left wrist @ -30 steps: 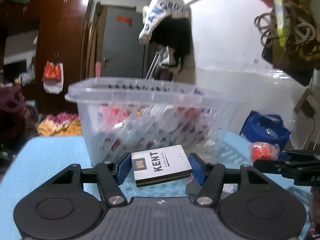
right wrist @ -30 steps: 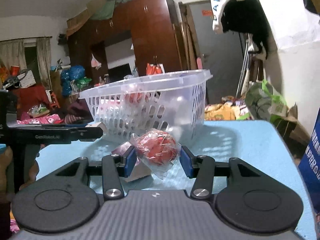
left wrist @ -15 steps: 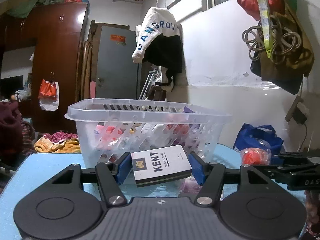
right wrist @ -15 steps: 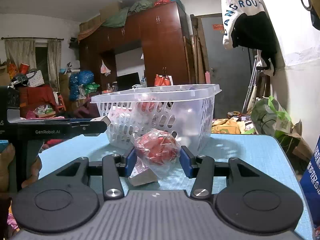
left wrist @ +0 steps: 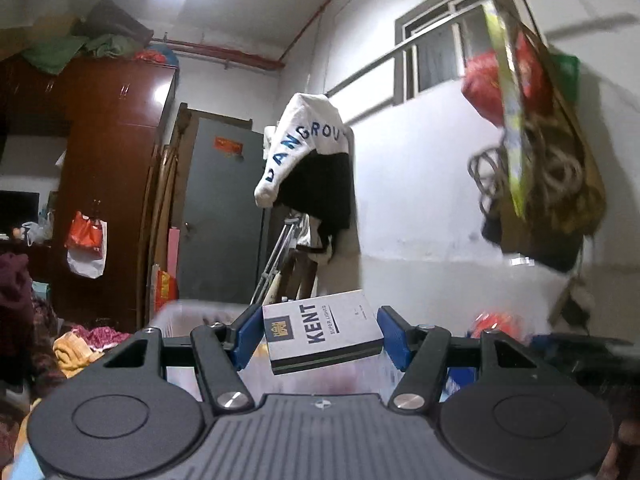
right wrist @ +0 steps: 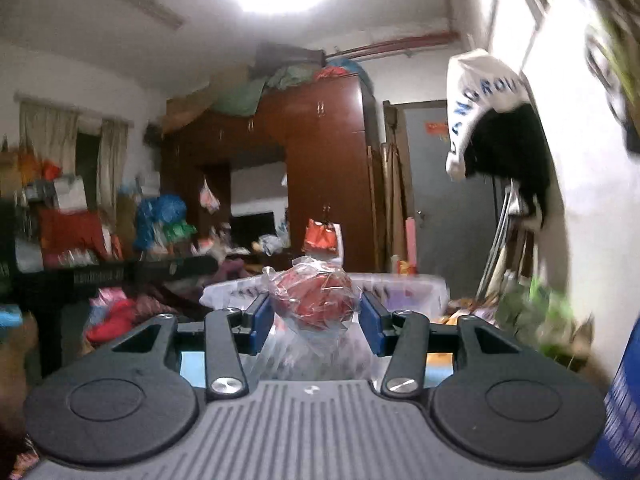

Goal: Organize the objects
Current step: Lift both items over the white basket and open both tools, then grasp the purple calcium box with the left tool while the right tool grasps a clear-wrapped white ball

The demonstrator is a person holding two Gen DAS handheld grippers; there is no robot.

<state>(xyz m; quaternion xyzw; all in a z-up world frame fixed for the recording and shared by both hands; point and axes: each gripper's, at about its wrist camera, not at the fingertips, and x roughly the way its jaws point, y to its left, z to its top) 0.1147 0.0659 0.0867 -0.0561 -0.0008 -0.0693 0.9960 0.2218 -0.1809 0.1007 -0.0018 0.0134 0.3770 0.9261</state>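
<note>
My left gripper (left wrist: pixel 320 338) is shut on a white and black Kent cigarette box (left wrist: pixel 323 334) and holds it up, level with the rim of the clear plastic basket (left wrist: pixel 188 314). My right gripper (right wrist: pixel 316 314) is shut on a red ball wrapped in clear plastic (right wrist: pixel 314 300), held just in front of and above the basket (right wrist: pixel 400 294). The right gripper and its red ball (left wrist: pixel 494 322) show blurred at the right of the left wrist view. The left gripper (right wrist: pixel 120 276) shows as a dark bar at the left of the right wrist view.
The blue table (right wrist: pixel 192 362) shows only in slivers under the grippers. A white wall (left wrist: pixel 420 208) with hanging bags and a jacket (left wrist: pixel 312 168) stands behind the basket. A brown wardrobe (right wrist: pixel 320 184) and clutter fill the far room. A blue bag (right wrist: pixel 624 400) sits at right.
Both grippers have risen and tilted upward with their objects. The basket has dropped low in both views, and the ceiling and light now show.
</note>
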